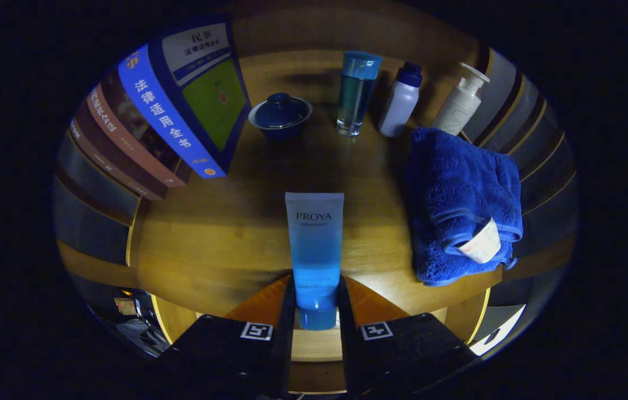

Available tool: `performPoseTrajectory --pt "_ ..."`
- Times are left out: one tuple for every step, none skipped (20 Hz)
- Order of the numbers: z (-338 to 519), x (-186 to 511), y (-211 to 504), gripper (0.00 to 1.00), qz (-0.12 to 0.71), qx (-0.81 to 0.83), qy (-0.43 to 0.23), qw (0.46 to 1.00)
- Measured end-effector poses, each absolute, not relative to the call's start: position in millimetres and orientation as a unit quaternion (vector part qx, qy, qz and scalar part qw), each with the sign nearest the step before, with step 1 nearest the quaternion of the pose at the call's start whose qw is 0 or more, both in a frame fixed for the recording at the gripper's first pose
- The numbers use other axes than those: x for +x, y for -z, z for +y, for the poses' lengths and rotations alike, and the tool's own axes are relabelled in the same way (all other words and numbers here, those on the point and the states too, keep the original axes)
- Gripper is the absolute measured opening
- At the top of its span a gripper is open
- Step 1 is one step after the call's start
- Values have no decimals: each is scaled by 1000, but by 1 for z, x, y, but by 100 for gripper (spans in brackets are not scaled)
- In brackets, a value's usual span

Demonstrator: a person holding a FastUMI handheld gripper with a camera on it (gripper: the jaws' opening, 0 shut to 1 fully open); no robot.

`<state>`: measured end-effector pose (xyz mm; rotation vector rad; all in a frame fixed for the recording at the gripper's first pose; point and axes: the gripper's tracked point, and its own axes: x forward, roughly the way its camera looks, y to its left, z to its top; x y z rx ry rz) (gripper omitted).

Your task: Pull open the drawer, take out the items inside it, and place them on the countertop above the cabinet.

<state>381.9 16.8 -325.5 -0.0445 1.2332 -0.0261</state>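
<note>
Above the countertop, the gripper clamps the blue tube.

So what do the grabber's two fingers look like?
The gripper has two chunky black fingers with a rough, matte surface. Each finger carries a small square black-and-white marker on top, near its inner edge. Orange wedge-shaped parts show just ahead of the black blocks, one on each side.
</note>
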Motion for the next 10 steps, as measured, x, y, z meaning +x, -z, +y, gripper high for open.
performPoseTrajectory --pt "14 385 324 45 575 -24 14 818" --pt "13 387 323 49 571 -30 12 820" --pt "12 389 319 53 563 -36 8 825" --pt "11 390 316 58 557 -41 4 829" --pt "11 389 310 63 550 -45 1 834" --pt "12 389 309 67 544 -46 -1 838" --pt "14 388 304 72 536 -44 -7 843" --pt "18 386 297 77 527 -41 -13 849" --pt "23 383 290 82 515 -37 -22 856" --pt "28 378 282 86 500 -33 -33 865"
